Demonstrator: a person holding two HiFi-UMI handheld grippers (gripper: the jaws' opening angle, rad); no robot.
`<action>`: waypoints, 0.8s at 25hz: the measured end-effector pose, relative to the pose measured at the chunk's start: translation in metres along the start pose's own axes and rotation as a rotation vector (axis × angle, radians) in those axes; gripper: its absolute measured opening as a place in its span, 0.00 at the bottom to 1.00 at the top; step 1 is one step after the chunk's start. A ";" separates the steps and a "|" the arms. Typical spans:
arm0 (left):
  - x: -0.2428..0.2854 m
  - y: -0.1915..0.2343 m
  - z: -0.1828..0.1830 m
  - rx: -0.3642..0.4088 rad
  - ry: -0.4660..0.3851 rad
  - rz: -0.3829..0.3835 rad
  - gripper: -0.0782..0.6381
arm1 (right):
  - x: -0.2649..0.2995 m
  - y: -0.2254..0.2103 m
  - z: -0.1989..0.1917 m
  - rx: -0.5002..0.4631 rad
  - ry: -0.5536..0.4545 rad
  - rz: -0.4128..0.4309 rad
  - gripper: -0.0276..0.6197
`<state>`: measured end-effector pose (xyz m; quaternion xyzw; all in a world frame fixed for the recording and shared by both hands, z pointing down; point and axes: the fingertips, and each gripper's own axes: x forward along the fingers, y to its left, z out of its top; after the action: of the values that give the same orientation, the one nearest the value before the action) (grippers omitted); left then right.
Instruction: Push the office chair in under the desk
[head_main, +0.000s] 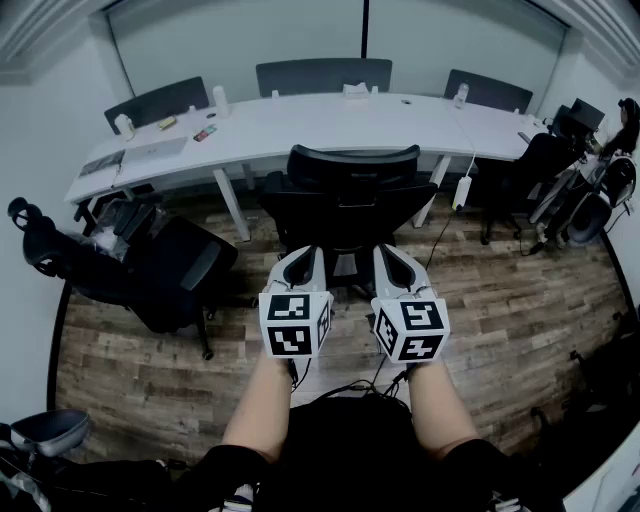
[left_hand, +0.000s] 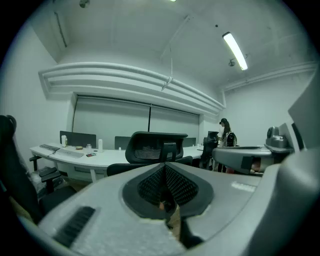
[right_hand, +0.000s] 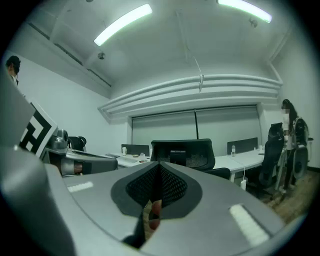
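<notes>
Head view showed a wood-plank floor (head_main: 520, 320) and a long white desk (head_main: 300, 125). The black office chair (head_main: 345, 190) stood just before it, backrest toward the left gripper (head_main: 305, 258) and right gripper (head_main: 392, 256), both closed tight on nothing.

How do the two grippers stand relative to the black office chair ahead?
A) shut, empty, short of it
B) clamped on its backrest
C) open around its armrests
A: the left gripper and right gripper have their jaws together on nothing, short of the office chair.
</notes>
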<state>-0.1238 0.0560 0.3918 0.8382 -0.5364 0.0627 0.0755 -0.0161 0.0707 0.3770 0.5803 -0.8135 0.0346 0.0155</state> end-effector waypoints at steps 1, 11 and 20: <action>0.000 -0.001 0.001 0.000 -0.002 -0.002 0.12 | 0.000 -0.001 0.000 -0.001 0.002 -0.001 0.05; 0.004 -0.003 0.003 0.010 0.000 -0.009 0.12 | -0.002 -0.008 0.001 0.033 -0.005 -0.005 0.05; -0.002 -0.001 -0.003 0.059 0.011 -0.002 0.12 | -0.009 -0.005 -0.010 0.043 0.018 -0.010 0.05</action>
<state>-0.1234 0.0587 0.3941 0.8402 -0.5332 0.0834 0.0537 -0.0089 0.0788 0.3864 0.5841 -0.8096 0.0572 0.0103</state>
